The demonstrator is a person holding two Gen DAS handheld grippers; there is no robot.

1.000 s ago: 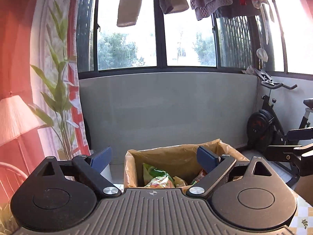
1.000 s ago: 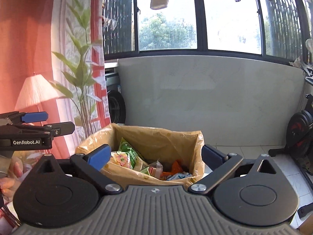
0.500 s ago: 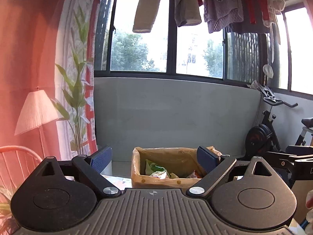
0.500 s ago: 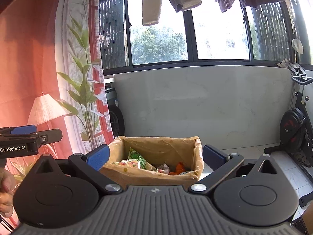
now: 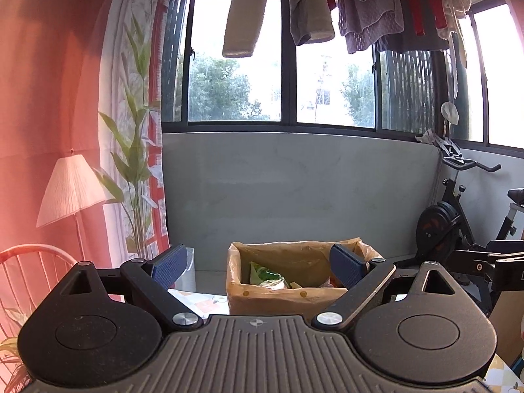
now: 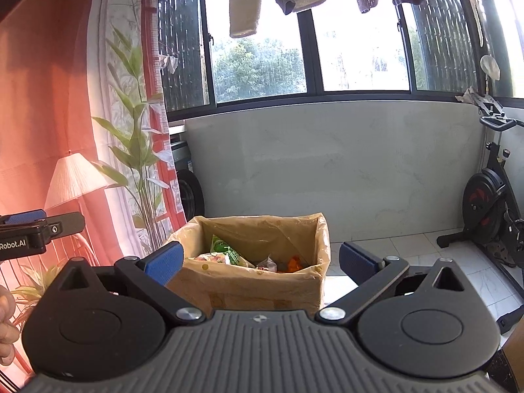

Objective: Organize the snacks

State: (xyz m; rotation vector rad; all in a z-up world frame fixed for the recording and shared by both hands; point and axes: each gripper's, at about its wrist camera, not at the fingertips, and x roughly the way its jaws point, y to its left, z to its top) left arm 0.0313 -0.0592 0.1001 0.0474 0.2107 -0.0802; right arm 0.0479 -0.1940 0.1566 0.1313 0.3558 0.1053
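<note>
The bag-lined cardboard box [image 6: 262, 281] stands upright on the desk ahead of both claws, mouth up, its long side running across the right view. Snack packets [image 6: 226, 252] lie tilted inside. The left claw [image 5: 260, 263] and right claw [image 6: 260, 262] are spread wide, empty.

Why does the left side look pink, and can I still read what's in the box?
Left wrist view: a red-pink wash covers the curtain side, and the windows are blown out. Right wrist view: same tint and glare, fisheye bends the frames, yet the snack packets in the box stay sharp and readable.
</note>
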